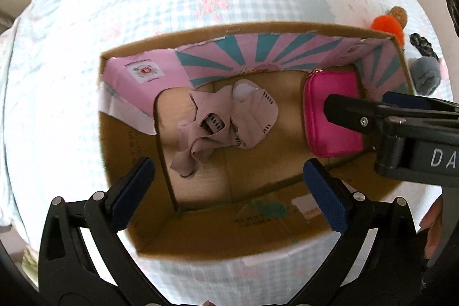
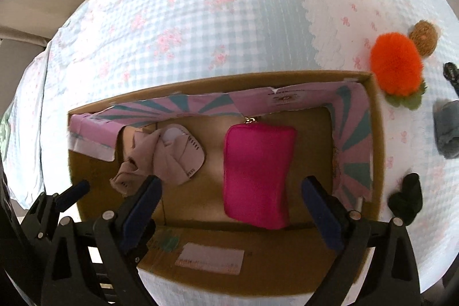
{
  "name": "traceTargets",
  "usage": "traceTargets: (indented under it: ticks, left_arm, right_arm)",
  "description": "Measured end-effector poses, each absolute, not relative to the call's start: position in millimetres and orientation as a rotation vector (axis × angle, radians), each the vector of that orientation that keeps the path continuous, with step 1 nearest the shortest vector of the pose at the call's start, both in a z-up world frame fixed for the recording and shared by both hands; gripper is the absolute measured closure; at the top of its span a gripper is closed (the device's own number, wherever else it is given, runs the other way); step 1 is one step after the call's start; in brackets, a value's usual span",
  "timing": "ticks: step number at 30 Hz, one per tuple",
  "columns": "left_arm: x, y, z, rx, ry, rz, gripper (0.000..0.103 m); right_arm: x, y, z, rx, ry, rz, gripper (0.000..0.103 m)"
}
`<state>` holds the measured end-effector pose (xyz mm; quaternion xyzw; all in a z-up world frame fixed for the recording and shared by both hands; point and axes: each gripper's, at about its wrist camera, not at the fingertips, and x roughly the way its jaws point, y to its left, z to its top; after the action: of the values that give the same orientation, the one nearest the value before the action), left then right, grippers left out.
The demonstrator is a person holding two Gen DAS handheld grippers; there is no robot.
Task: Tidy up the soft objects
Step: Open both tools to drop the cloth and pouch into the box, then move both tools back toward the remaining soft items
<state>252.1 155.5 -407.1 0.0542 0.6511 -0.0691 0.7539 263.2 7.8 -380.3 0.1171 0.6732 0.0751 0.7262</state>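
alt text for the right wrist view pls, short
An open cardboard box on a checked bedspread holds a bright pink pouch and crumpled beige fabric. The right gripper hangs open above the pouch. An orange plush toy lies outside the box.

Left tongs [image 1: 228, 195] pointing straight down, jaws standing wide apart, nothing between the pads. Right tongs [image 2: 232, 207] pointing steeply down, jaws also spread wide, gripping nothing. Both hanging side by side, close together.
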Motion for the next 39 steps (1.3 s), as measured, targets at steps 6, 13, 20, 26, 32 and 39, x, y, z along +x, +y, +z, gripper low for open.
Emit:
traceTargets:
  ticks: [6,13,20,26,32,39]
  left_arm:
    - [231,161,-376,0.097,1.387,-0.119,0.000]
    - [196,183,-313,0.033,1.280,-0.080,0.000]
    - [157,193,-247,0.004,1.192,-0.077,0.000]
    - [132,179,-192,0.021,1.092,-0.077,0.000]
    - [113,138,-157,0.040,1.004,-0.147,0.000]
    - [106,56,-145,0.069,0.958,-0.205,0.000]
  right_arm:
    - [248,19,-332,0.125,1.438,0.145,0.006]
    - [215,0,-257,0.125,1.307,0.120,0.006]
    - [170,-13,-192,0.144,1.177,0.096,0.006]
    - [133,-34,-155,0.160,1.075,0.062,0.006]
    - [97,-79,-133,0.165,0.994,-0.010,0.006]
    - [71,-169,-133,0.210,0.945,-0.066,0.006]
